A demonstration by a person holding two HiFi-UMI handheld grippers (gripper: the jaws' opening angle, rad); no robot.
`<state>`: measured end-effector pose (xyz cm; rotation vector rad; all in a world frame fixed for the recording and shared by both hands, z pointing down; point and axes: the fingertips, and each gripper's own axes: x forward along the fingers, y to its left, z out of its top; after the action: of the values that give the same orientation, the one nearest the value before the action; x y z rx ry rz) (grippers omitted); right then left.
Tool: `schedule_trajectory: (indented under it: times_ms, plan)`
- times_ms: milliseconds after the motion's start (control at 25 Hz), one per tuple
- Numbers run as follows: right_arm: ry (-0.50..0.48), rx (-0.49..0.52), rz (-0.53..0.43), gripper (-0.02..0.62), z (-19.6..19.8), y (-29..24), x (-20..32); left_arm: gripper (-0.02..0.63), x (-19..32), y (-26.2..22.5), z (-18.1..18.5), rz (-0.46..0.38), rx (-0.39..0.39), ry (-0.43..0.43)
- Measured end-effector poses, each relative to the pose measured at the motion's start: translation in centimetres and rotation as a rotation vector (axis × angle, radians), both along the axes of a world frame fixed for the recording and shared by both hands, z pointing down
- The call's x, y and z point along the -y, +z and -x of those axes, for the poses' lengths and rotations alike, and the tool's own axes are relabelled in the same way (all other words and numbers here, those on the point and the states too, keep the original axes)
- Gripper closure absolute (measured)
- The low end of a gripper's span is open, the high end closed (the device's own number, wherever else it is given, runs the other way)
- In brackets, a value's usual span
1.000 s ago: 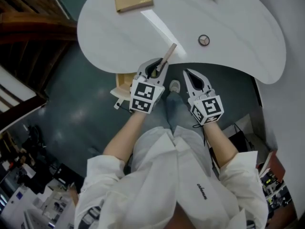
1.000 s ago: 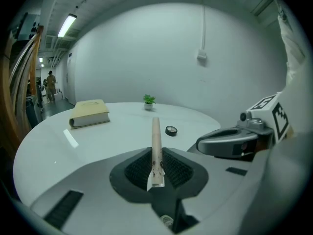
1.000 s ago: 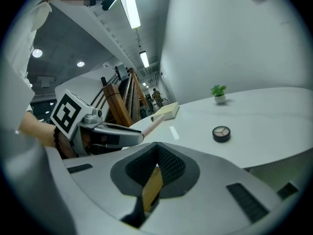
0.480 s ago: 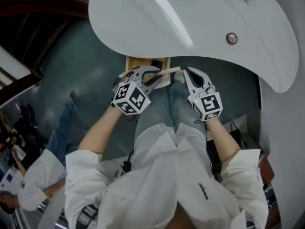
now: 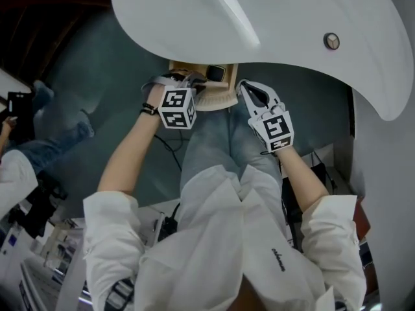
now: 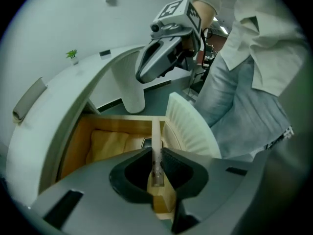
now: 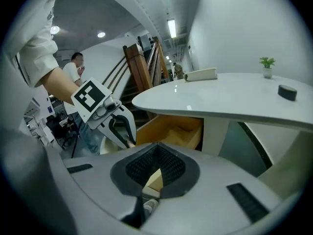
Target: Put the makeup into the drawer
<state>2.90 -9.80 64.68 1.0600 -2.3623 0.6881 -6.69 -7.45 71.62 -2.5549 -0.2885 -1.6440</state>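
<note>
Gripping a slim pale makeup stick, the left tongs hang over the open wooden drawer under the white counter (upper centre of the head view). The right tongs, closed on nothing, sit just right of it.

1. On the white shirt, one short line of dark print, too small to read.
2. On the cubes of the left gripper and right gripper, black-and-white square markers, no letters.
3. On the round disc near the table's right edge, a three-spoked emblem.
</note>
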Motion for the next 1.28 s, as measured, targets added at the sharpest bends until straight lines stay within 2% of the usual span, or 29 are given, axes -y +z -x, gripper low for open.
schedule_trajectory:
  times_ms: [200,360,680,880,1200,1280]
  plan:
    - [0.01,0.005,0.01,0.578,0.8,1.1,0.1,0.526,-0.6,3.8,0.1,0.039,0.094,0.091]
    - [0.027,0.016,0.012,0.578,0.6,1.8,0.2,0.526,-0.9,5.3,0.0,0.067,0.163,0.128]
    - [0.054,0.032,0.018,0.578,0.3,1.7,-0.4,0.526,-0.7,7.7,-1.1,0.079,0.182,0.201]
    - [0.068,0.034,0.022,0.578,-0.2,2.0,-0.7,0.525,-0.8,9.6,-1.0,0.104,0.221,0.208]
    - [0.084,0.037,0.024,0.578,-0.1,1.8,-0.9,0.522,-1.6,11.5,0.0,0.076,0.259,0.259]
    - [0.087,0.039,0.023,0.578,-0.1,1.7,-0.8,0.495,-1.6,11.5,-0.2,0.077,0.247,0.256]
